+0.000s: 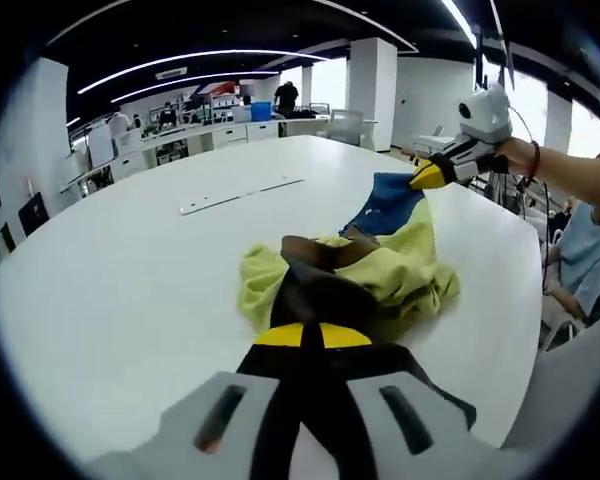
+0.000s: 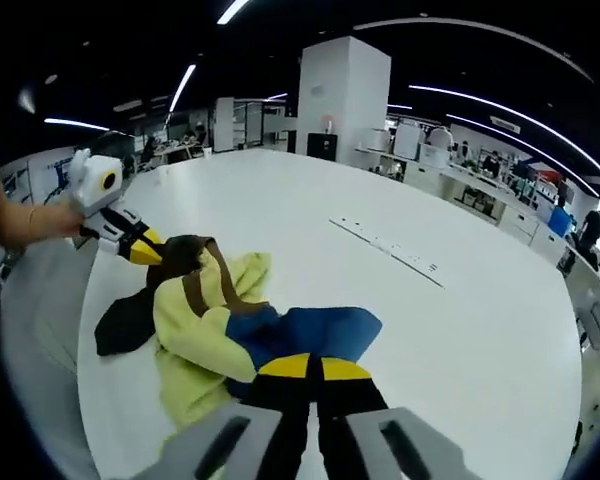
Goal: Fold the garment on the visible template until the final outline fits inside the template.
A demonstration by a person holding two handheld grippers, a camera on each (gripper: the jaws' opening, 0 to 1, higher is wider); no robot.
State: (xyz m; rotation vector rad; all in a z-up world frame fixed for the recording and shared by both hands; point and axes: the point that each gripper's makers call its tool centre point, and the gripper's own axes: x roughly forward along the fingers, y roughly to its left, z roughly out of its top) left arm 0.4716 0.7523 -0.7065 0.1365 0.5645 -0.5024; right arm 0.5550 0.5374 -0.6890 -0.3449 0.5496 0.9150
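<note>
no legible text, labels, numbers, signs anywhere

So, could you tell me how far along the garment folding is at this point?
Nothing looks done: the yellow, blue and brown garment lies crumpled on the white table, with no neat fold. In hand: the left gripper and right gripper each appear shut on an end of it. Spreading and folding remain.

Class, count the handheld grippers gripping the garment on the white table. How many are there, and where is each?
2. The left gripper is shut on the garment's dark brown part; the right gripper is shut on its blue part, at the opposite end.
</note>
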